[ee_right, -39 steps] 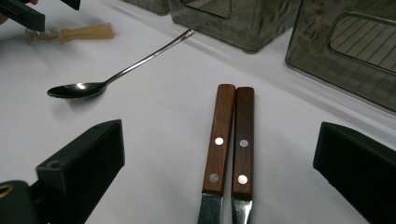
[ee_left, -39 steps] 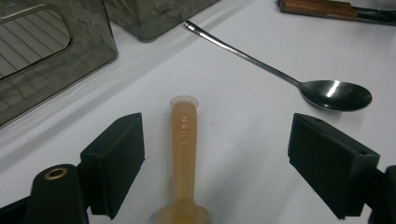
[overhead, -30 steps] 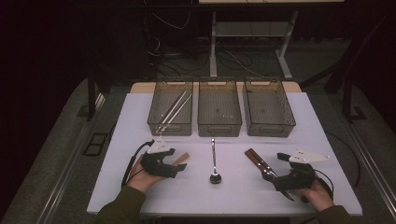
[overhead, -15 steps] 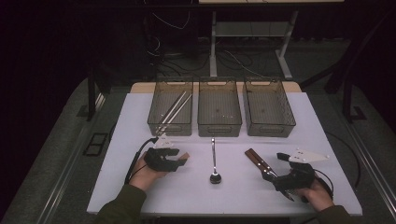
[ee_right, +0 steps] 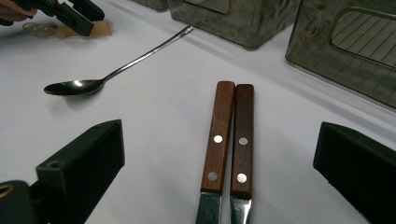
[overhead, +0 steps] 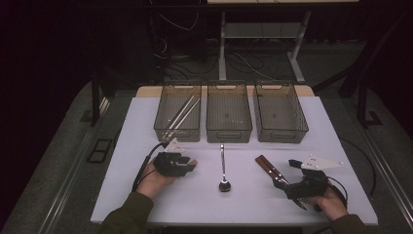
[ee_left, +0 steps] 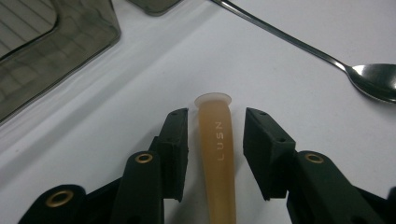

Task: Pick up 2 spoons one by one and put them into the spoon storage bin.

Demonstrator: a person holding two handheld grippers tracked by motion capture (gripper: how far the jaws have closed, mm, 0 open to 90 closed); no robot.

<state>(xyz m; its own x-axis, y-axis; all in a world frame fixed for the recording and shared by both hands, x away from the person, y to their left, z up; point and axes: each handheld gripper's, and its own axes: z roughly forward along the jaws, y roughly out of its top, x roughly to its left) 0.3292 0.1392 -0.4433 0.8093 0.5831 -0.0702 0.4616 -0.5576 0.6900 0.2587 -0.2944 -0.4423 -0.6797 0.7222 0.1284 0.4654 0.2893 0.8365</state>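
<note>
Since the earlier frame our left gripper (ee_left: 215, 140) has been closing its jaws around the tan handle (ee_left: 218, 158) lying on the white table (overhead: 146, 122), small gaps remaining either side; our right gripper (ee_right: 219, 172) gapes wide over two wooden-handled knives (ee_right: 229, 140); a spoon (overhead: 223, 168) lies between.

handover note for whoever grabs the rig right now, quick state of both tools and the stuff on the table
Left tool: jaws have just been closing around the tan, translucent rubbery handle lying on the white table; a small gap shows either side, so no grip yet.
Right tool: wide open, straddling the two wooden-handled knives lying side by side, touching nothing.
Steel spoon lies between the hands.
Done: two thin metal rods sit in the left smoky plastic bin; the other two bins look bare.
Left: probably finish the left grasp, then bin the handle, spoon and knives.
</note>
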